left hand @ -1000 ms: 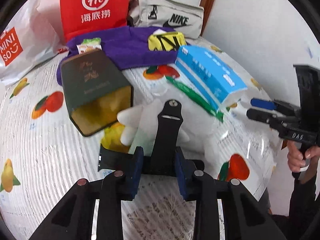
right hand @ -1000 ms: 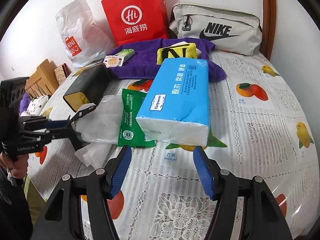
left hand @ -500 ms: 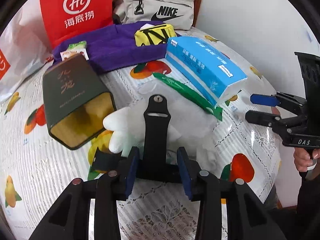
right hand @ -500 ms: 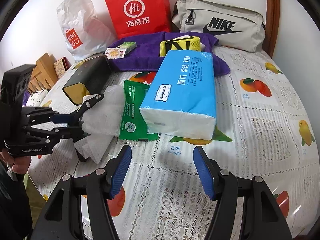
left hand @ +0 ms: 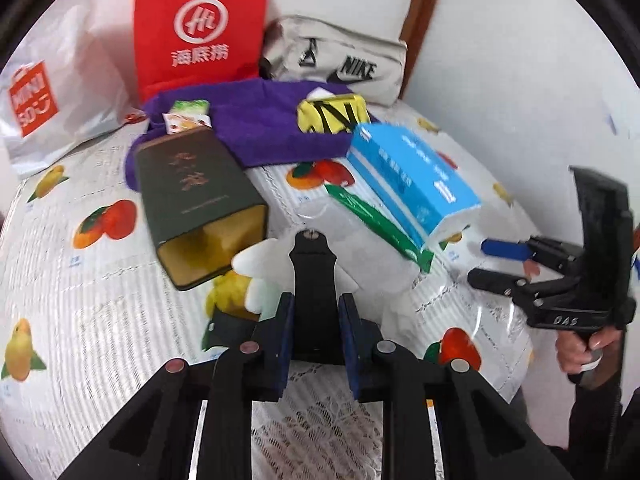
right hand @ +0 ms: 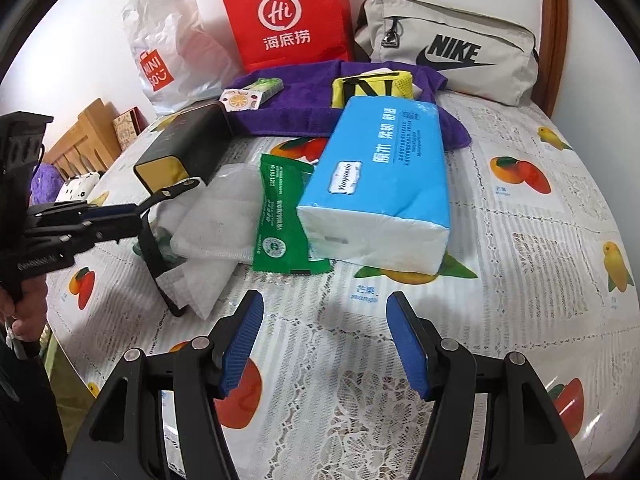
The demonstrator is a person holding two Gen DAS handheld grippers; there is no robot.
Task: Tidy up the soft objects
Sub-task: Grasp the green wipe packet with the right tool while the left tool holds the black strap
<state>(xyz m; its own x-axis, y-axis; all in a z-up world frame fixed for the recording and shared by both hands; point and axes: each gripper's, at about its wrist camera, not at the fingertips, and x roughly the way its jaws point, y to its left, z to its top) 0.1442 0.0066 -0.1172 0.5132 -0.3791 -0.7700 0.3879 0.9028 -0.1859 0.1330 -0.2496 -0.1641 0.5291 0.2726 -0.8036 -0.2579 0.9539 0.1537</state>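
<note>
The left gripper [left hand: 314, 334] is closing on a black strap [left hand: 313, 280], its pads pressing the strap's sides, with the white plush toy [left hand: 260, 272] just beyond its fingertips. The right gripper [right hand: 324, 344] stands released and empty, the blue tissue pack [right hand: 384, 184] just ahead of it.

1. The right gripper [right hand: 324, 340] is hovering at six o'clock over the fruit-print tablecloth [right hand: 520, 240], its blue pads standing wide apart around nothing.
2. A blue tissue pack [right hand: 384, 184] is lying at the centre, overlapping a green wipes packet [right hand: 276, 216] toward nine o'clock.
3. At nine o'clock the left gripper [right hand: 136, 220] is closing on a black clip, with white folded cloth [right hand: 216, 220] just beside it.
4. A purple towel [right hand: 304, 108], red bag [right hand: 284, 16] and grey Nike pouch [right hand: 448, 48] are sitting toward twelve o'clock.
</note>
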